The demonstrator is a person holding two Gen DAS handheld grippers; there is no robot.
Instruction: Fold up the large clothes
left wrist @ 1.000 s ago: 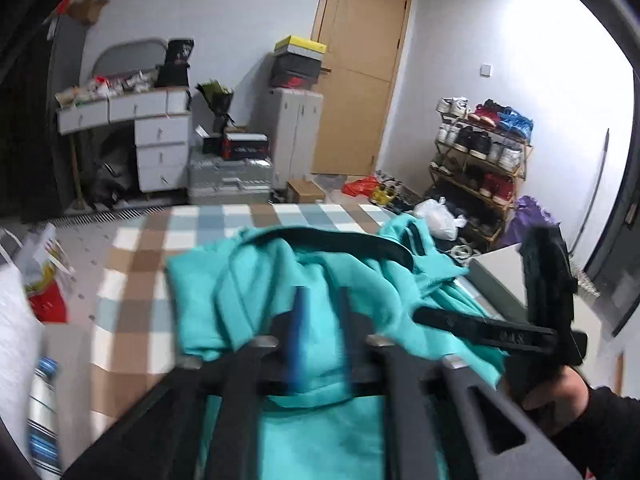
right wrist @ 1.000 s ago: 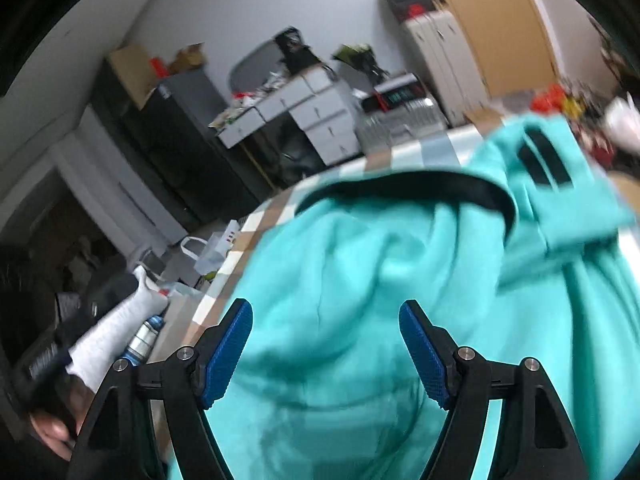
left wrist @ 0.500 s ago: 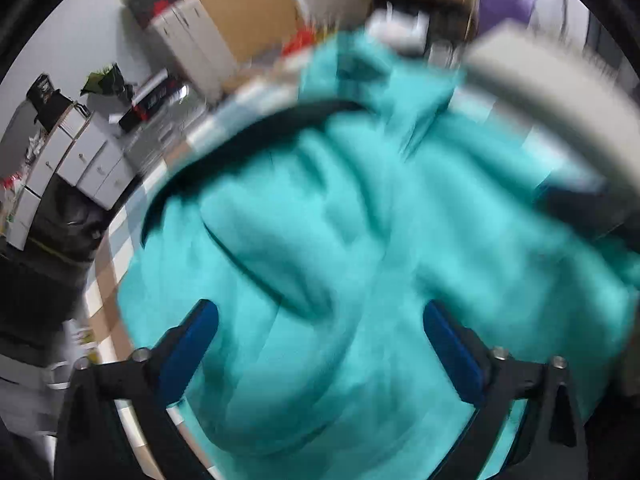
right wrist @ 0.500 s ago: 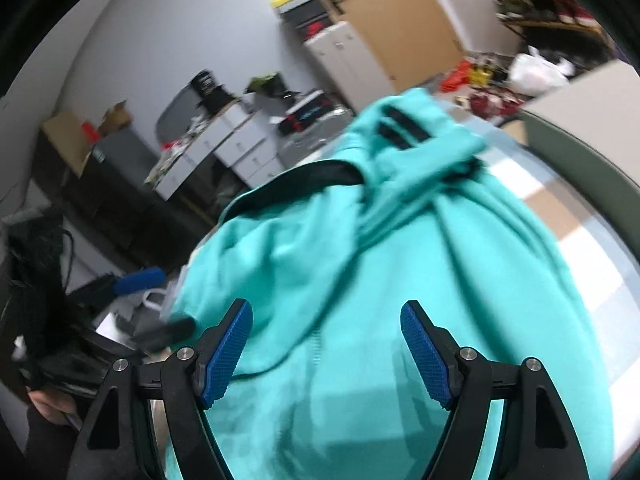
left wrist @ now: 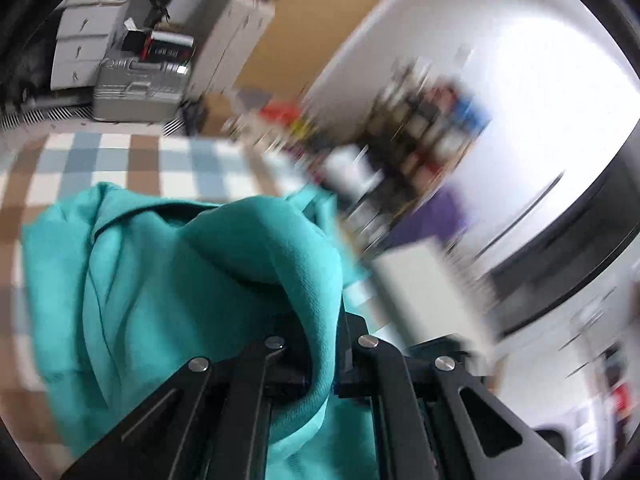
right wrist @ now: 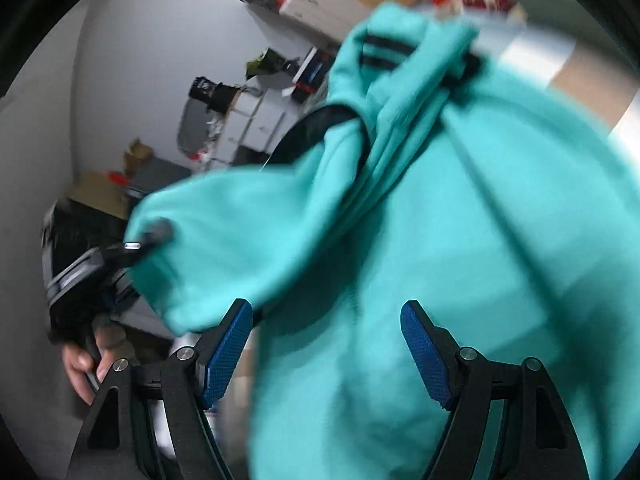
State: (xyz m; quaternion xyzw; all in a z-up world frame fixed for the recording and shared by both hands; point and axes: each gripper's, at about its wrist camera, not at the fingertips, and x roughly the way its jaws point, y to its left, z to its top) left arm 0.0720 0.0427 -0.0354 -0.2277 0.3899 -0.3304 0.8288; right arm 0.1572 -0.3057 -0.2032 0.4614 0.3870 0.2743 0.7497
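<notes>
Left claw (left wrist: pixel 320 344), seen from its own wrist camera, had just finished closing and was clenched on a fold of the teal garment (left wrist: pixel 168 280); the cloth rose between the two black arms and draped over the tips, hiding the pads. Beyond and to the left of this claw the rest of the garment lay heaped on a checked surface (left wrist: pixel 120 156) of brown, blue and white squares. Farther off, past the checks, stood a silver hard-shell suitcase (left wrist: pixel 136 92) with dark boxes on top, white drawer units behind it, and a brown door; the right half of that view was smeared by motion blur, so the shelves there could not be read.

Right claw (right wrist: pixel 326 350), in its own wrist view, stood released, both blue pads (right wrist: pixel 226 354) bare and wide apart. The garment (right wrist: pixel 440 240) hung directly ahead of it and filled the gap between the pads without being pinched. To the left of this claw, a corner of the cloth was pulled out sideways to the left claw (right wrist: pixel 150 236), gripped at its tip, with a person's hand (right wrist: pixel 86 360) on that tool's handle just below. Above and beyond, a black neckline band and two black stripes marked the garment, with cluttered white drawers against a grey wall behind.
</notes>
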